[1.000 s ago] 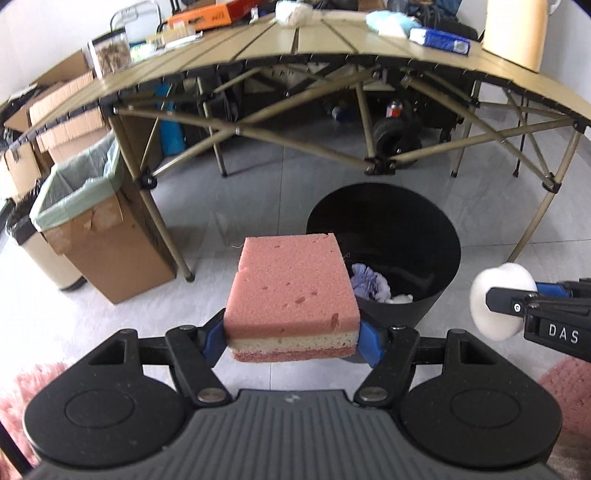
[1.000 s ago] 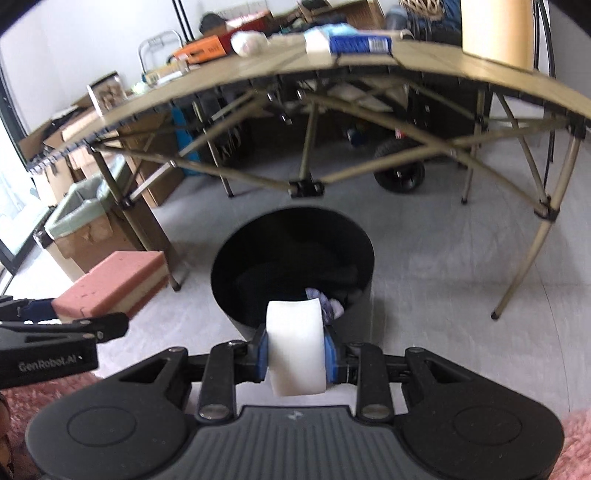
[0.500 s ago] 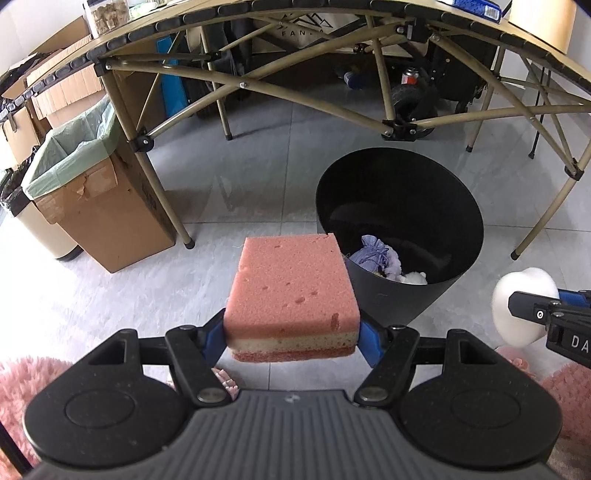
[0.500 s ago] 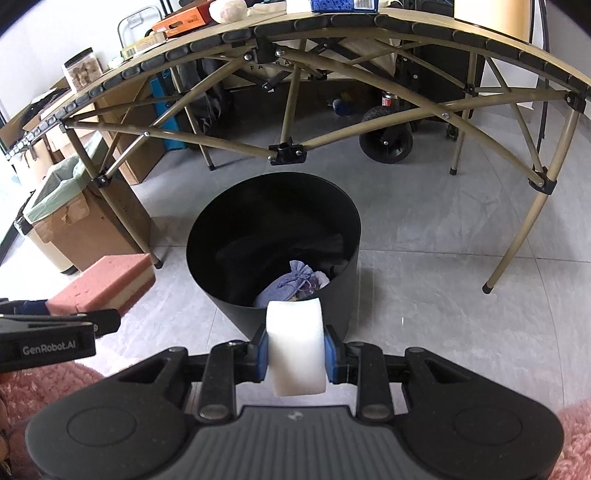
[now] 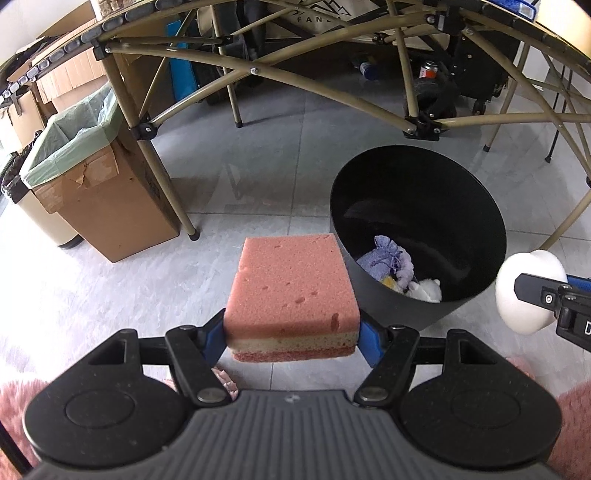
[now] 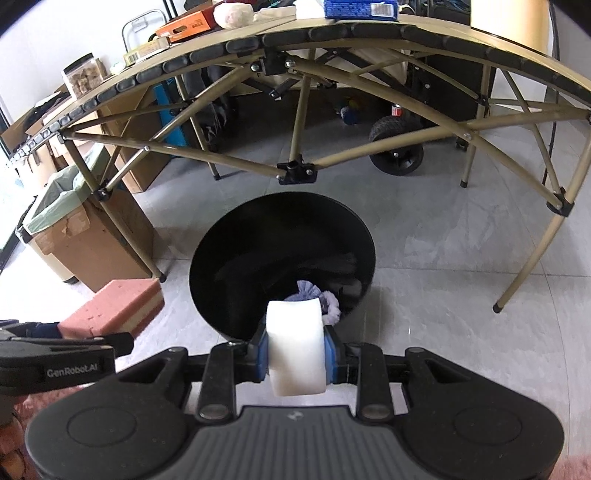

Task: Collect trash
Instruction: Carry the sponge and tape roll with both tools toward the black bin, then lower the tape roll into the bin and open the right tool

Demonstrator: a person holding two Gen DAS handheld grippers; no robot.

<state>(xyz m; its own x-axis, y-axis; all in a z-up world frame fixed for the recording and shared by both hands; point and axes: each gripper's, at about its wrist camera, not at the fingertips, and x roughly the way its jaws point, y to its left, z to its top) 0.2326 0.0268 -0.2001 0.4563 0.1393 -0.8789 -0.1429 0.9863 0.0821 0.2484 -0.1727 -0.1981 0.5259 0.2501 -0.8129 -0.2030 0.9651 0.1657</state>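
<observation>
My left gripper (image 5: 291,338) is shut on a pink sponge (image 5: 291,291) with a cream middle layer, held above the floor just left of a black trash bin (image 5: 480,206). My right gripper (image 6: 295,354) is shut on a white foam roll (image 6: 295,343), held at the near rim of the same bin (image 6: 207,258). The bin holds a purple cloth pouch (image 5: 389,256) and white scraps. The sponge (image 6: 114,306) and the left gripper show at the left of the right wrist view; the white roll (image 5: 524,291) shows at the right of the left wrist view.
A folding camp table (image 6: 332,33) with tan legs spans the floor behind the bin. A cardboard box with a green liner (image 5: 99,184) stands at the left by a table leg. A wheeled cart (image 6: 397,151) sits under the table. Pink rug (image 5: 572,410) lies near me.
Both grippers have moved down and forward toward the bin while holding their items; the bin's inside shows more fully now.
</observation>
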